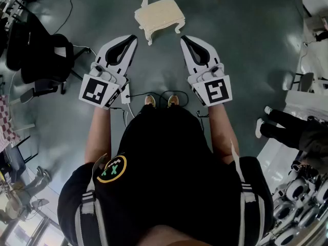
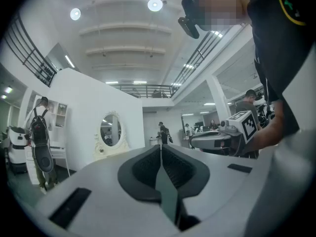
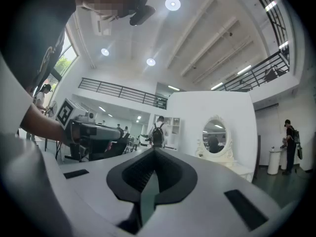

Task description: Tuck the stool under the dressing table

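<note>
The left claw (image 1: 134,37) and right claw (image 1: 183,37) are held closed, empty, near the cream stool (image 1: 160,14), judged light, rigid, best pushed by the seat rim.

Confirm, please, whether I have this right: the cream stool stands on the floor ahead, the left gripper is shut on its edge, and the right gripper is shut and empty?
No: the left gripper is shut on nothing; the head view shows it short of the stool, not touching it. The stool stands on the floor ahead, and the right gripper is shut and empty.
</note>
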Action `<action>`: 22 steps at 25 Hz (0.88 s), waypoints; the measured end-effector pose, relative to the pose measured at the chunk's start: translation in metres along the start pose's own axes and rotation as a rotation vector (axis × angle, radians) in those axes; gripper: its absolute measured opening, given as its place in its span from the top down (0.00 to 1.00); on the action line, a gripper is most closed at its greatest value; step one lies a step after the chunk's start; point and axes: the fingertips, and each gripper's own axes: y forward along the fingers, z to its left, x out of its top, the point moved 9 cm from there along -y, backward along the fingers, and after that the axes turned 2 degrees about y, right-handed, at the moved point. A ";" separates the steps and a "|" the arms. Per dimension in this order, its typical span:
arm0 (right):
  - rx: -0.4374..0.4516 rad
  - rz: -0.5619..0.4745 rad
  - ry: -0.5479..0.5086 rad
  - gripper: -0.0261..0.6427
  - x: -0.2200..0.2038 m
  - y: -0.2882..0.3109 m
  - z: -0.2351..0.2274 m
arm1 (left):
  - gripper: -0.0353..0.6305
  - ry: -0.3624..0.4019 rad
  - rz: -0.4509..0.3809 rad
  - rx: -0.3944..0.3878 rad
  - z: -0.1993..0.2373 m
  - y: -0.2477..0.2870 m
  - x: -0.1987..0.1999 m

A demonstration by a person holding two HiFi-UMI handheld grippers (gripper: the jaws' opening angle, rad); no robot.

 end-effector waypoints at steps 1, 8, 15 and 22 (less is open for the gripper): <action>0.000 0.000 -0.001 0.93 0.000 0.000 0.000 | 0.91 0.000 0.000 0.000 0.000 0.000 0.000; 0.001 0.001 -0.006 0.93 -0.001 -0.003 -0.003 | 0.91 0.000 0.003 0.000 -0.002 0.003 0.000; -0.005 -0.025 0.000 0.93 0.000 -0.002 -0.005 | 0.91 -0.001 0.004 0.002 0.000 0.004 -0.002; -0.003 -0.024 0.012 0.93 -0.003 -0.003 -0.007 | 0.91 0.000 0.005 0.000 -0.001 0.006 -0.002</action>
